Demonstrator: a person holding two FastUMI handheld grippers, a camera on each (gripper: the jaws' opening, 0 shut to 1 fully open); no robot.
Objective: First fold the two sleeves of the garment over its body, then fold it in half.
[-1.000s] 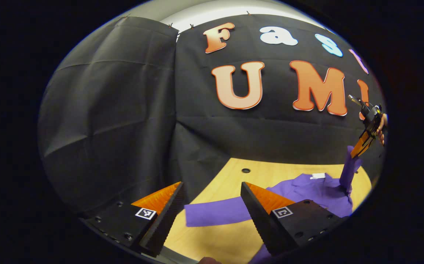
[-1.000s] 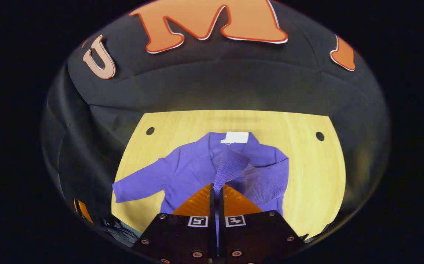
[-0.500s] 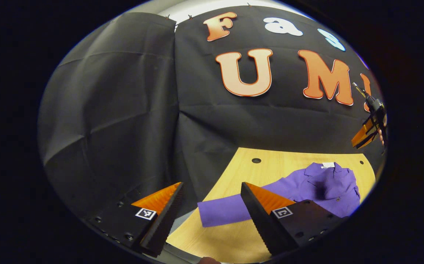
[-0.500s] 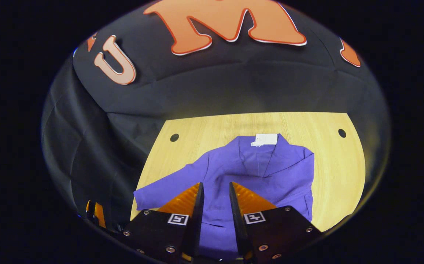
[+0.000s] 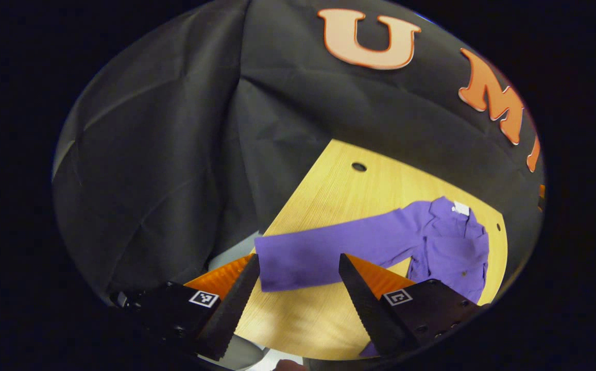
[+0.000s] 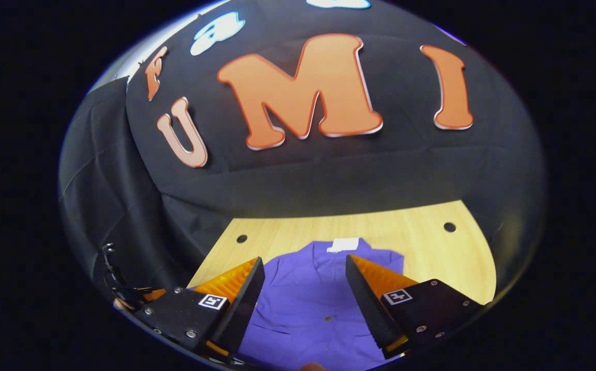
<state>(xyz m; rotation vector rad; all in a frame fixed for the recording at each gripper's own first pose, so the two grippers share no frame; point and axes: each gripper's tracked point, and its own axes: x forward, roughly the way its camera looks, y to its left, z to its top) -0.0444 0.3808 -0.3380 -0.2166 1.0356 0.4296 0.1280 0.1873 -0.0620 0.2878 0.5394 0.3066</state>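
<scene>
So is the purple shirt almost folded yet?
Partly. One sleeve already lies over the purple shirt's body. The other sleeve is stretched flat on the table, with the open left gripper just above it. The right gripper is open too. The half fold is left.

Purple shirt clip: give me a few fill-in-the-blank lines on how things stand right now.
1. The purple shirt lies on a ____ table.
2. The left gripper hangs with its jaws ____.
3. The sleeve in the left gripper view lies stretched ____ from the shirt's body.
4. The right gripper has its jaws ____.

Missing words: wooden; open; away; open
</scene>
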